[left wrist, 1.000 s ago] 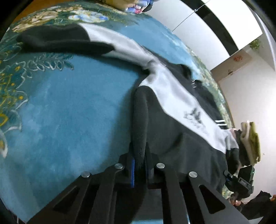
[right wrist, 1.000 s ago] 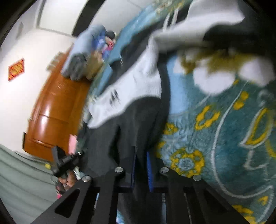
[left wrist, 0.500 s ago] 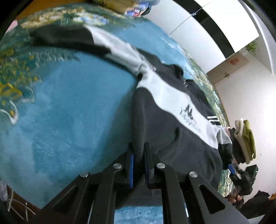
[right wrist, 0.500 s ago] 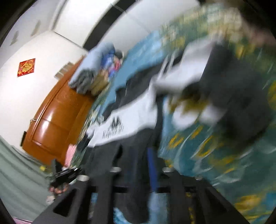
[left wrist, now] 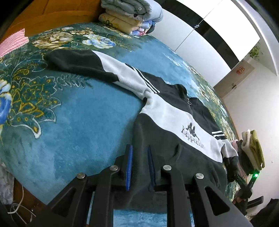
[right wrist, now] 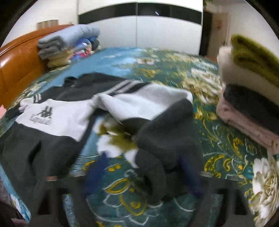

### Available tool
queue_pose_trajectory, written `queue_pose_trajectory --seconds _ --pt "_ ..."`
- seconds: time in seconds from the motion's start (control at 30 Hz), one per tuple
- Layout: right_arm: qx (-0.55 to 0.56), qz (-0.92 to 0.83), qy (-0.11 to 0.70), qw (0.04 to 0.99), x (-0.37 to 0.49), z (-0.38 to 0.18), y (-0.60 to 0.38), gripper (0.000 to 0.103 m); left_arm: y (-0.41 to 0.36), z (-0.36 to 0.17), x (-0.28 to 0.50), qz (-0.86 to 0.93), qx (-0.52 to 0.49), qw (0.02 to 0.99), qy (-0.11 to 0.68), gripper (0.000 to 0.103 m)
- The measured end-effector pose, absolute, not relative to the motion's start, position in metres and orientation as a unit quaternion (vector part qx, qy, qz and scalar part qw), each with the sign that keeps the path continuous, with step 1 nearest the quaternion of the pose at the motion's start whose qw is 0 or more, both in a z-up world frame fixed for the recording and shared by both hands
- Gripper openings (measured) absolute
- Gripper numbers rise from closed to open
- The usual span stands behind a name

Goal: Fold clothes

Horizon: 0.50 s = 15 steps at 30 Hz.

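Two low views, shared jacket (left wrist: 174, 122)

One jacket (left wrist: 174, 122), two stacks of folded clothes (right wrist: 249, 97).

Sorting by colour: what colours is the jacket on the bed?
Black with a white chest band; the jacket shows best in the left wrist view.

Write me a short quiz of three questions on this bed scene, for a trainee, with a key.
1. True or false: the jacket lies spread on the bedspread, front side up.
2. Which sleeve lies stretched out straight? A: the one toward the headboard. B: the one by the right gripper.
3. Fill in: between the fingers of the left gripper lies the jacket's dark ____.

Key: 1 true; 2 A; 3 hem.
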State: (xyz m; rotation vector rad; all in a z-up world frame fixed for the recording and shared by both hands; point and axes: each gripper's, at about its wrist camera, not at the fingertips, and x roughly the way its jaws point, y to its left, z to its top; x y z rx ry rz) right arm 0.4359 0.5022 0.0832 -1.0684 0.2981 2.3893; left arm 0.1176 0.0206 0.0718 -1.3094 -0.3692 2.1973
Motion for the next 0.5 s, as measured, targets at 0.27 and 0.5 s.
queue_pose_trajectory --seconds 0.27,0.5 --pt "-0.296 0.854 0.388 0.182 0.497 0.109 0.596 0.023 0.014 0.053 0.106 0.809 -0.493 0.273 -0.166 0.017" --pt "-0.186 0.864 0.465 0.053 0.462 0.196 0.598 0.021 0.002 0.045 0.087 0.803 -0.486 0.285 -0.192 0.017"
